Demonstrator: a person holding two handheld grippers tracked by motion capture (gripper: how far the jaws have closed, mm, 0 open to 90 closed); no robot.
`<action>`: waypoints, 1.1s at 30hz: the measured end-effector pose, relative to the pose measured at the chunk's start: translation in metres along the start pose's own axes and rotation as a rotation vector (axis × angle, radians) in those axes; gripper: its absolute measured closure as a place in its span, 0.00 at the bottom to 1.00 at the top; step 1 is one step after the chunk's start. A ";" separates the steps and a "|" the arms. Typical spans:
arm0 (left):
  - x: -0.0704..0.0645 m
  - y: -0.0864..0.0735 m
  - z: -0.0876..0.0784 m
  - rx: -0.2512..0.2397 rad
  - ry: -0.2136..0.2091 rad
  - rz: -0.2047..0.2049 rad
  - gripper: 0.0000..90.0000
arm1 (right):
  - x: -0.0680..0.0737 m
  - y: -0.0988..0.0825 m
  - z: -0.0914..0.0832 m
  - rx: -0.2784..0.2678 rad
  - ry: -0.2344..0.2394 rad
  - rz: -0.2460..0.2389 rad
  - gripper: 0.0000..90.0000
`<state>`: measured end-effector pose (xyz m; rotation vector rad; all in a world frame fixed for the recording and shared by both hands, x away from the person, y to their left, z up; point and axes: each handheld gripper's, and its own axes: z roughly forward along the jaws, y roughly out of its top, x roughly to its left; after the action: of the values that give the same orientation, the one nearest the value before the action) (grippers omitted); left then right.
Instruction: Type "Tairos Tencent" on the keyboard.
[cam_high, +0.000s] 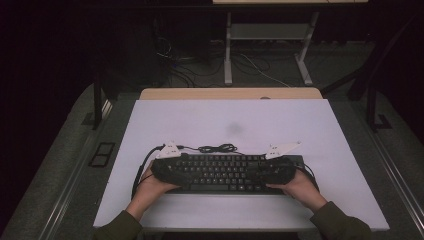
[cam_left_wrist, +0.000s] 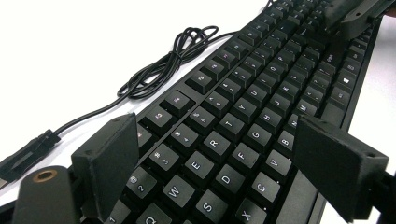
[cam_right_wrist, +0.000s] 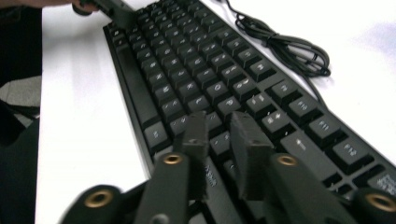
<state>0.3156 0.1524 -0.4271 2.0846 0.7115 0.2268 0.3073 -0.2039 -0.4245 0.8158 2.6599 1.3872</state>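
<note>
A black keyboard (cam_high: 225, 172) (cam_left_wrist: 243, 121) (cam_right_wrist: 196, 70) lies across the near half of the white tabletop (cam_high: 225, 115). Its cable (cam_high: 217, 148) (cam_left_wrist: 177, 56) (cam_right_wrist: 285, 46) is bunched in a loose coil behind it. My left gripper (cam_high: 172, 172) (cam_left_wrist: 215, 140) hovers over the keyboard's left end with its jaws wide apart above the letter keys, open. Over the right end is my right gripper (cam_high: 277, 172) (cam_right_wrist: 217, 121), jaws drawn close with a narrow gap, nothing visibly pinched between them. The right gripper (cam_left_wrist: 350, 14) also shows far off in the left gripper view, and the left gripper (cam_right_wrist: 107, 7) in the right gripper view.
The cable's plug (cam_left_wrist: 28, 151) lies on the white surface beside the keyboard's left end. Behind the white top a wooden strip (cam_high: 230, 93) shows. Beyond it stand desk legs (cam_high: 228, 50) with loose cables on a dark floor. White surface stretches behind the keyboard.
</note>
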 end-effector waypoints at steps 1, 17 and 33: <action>0.000 0.000 0.000 0.001 0.002 0.000 0.16 | 0.001 -0.001 -0.001 0.002 0.001 -0.002 0.92; -0.002 0.005 0.005 -0.005 -0.007 0.003 0.16 | -0.001 -0.011 0.000 0.069 0.013 -0.038 0.99; -0.004 0.016 0.008 -0.029 -0.061 0.006 0.47 | -0.004 -0.015 0.003 0.098 0.006 -0.042 0.99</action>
<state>0.3224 0.1372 -0.4183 2.0575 0.6612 0.1754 0.3050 -0.2100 -0.4389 0.7603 2.7518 1.2609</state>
